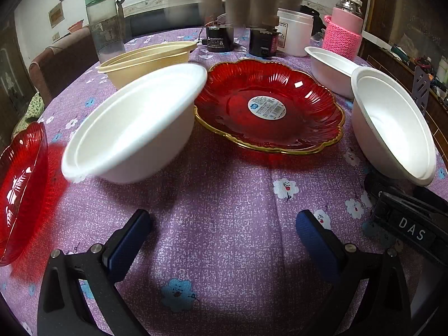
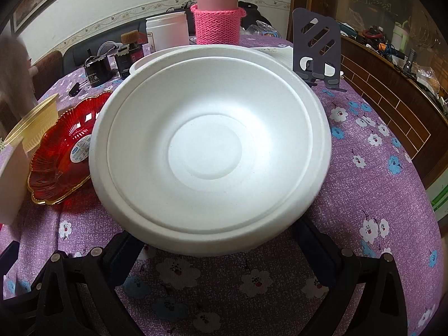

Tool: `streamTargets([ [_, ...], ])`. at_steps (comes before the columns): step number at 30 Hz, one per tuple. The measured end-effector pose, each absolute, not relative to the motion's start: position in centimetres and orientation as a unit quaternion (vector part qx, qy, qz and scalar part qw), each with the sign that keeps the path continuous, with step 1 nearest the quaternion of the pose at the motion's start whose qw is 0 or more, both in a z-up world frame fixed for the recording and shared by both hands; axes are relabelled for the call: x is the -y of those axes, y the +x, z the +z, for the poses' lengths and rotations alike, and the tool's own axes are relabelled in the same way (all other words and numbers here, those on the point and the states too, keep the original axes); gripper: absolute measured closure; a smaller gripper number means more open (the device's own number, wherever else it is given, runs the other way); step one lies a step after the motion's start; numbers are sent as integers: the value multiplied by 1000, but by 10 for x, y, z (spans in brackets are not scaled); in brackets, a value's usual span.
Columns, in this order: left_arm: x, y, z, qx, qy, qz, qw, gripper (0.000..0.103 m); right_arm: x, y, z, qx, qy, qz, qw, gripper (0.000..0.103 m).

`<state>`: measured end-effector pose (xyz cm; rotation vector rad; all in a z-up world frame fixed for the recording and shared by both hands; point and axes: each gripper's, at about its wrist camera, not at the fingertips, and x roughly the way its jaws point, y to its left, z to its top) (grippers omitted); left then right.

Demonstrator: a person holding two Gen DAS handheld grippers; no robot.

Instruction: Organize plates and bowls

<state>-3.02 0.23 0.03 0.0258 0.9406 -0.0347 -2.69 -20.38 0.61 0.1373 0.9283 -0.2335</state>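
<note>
Right, two claws, both with jaws spread wide. The left gripper (image 1: pixel 224 229) hovers above the purple floral tablecloth (image 1: pixel 224 184), clamped on nothing. Ahead of it and to its left sits a white foam bowl (image 1: pixel 131 123); dead ahead, further out, is the red plate with gold rim (image 1: pixel 268 106). A second red plate (image 1: pixel 19 190) lies off its left side at the frame edge. Stacked cream bowls (image 1: pixel 148 61) stand beyond the near white one.

The right gripper (image 2: pixel 218 240) has its fingers set apart on either side of another white foam bowl (image 2: pixel 210 145); the fingertips are hidden under the bowl's near rim, so contact cannot be confirmed. Behind that one a further white bowl (image 2: pixel 156 58) peeks out, touching or just behind it.

Handling guess: the foam bowls look very light, slightly squashy, matte, so not slippery; pinch the rim lip gently, since hard clamping would likely dent it. The red plates look like hard glossy plastic or glass: slicker, stiffer, possibly brittle. Take them at the scalloped edge, where the low rim leaves little to bite.
</note>
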Motion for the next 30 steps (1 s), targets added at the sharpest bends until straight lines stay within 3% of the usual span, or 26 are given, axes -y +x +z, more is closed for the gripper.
streamTargets([
  [30, -1, -55, 0, -462, 13, -13, 887, 0, 204, -28, 7, -463, 64, -94, 879, 1],
])
